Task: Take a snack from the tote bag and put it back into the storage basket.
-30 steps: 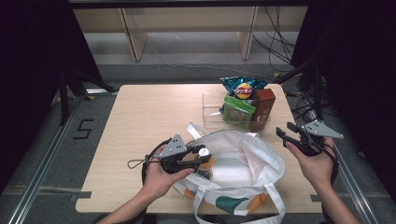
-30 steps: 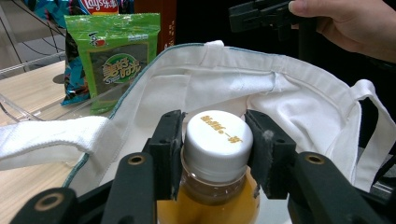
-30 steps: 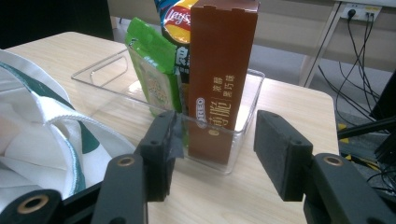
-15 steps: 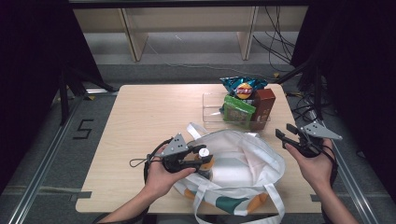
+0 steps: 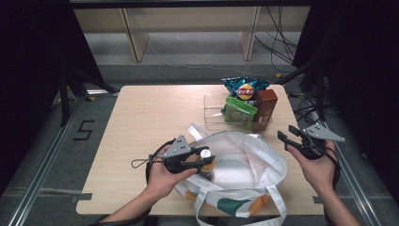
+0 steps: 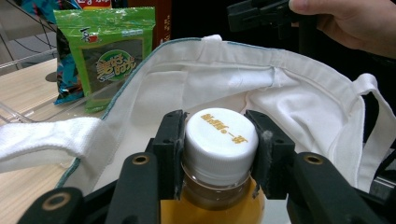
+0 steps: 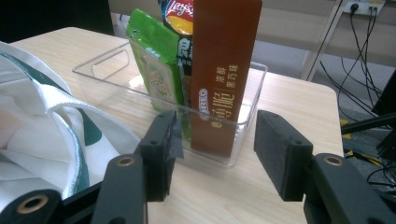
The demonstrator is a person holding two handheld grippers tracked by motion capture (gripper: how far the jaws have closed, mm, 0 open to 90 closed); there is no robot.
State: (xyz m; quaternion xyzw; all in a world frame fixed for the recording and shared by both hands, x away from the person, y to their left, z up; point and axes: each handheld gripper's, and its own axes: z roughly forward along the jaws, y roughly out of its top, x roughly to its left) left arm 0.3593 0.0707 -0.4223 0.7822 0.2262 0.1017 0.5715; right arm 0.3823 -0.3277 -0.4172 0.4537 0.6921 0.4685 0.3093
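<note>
White-capped bottle is clamped by the left gripper at the tote bag mouth; jaws just tightened. Grip secured. Right gripper waits unclenched.

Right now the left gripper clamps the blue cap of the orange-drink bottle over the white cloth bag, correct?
Not quite: the cap is white, as the left gripper view shows. The left gripper does clamp the orange-drink bottle there, over the white cloth bag.

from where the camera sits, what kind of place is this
Probably a lab or recording setup, not a home: a lone wooden table stands among black curtains, with loose cables on the floor behind and metal rails alongside. Staged groceries sit in a clear bin beside a tote bag.
</note>
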